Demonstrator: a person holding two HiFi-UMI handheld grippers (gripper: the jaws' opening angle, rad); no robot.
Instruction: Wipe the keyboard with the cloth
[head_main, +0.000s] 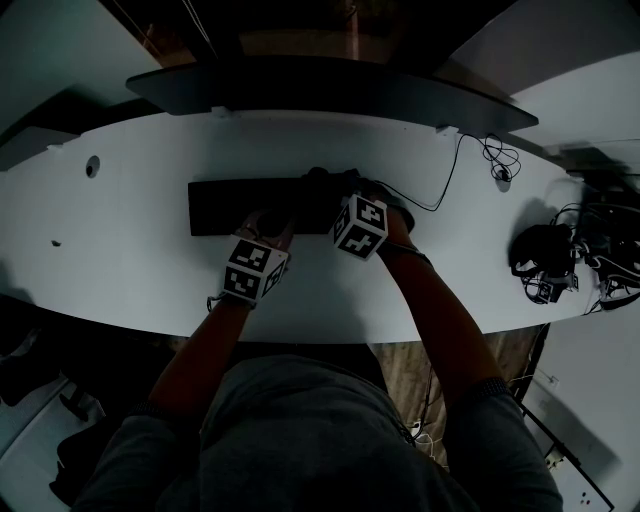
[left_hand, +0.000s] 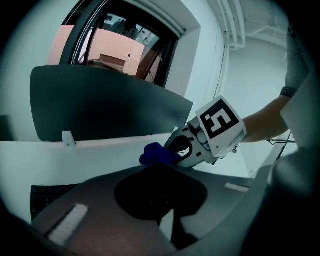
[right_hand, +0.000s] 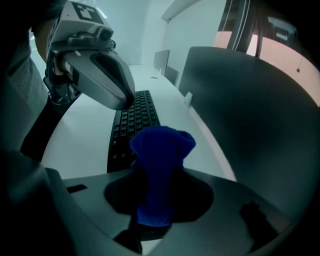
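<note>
Wiping step. Cloth (right_hand: 162, 150) clamped in right gripper (left_hand: 172, 152) at keyboard (right_hand: 132, 125); left gripper (right_hand: 122, 97) closed, empty. Next, probably: press and sweep along keys.

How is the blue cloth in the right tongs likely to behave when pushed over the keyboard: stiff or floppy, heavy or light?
Probably floppy: the blue cloth bunches into soft folds above the right tongs. Likely light, since one pinch holds the wad upright. It may catch on the keyboard keys rather than glide.
</note>
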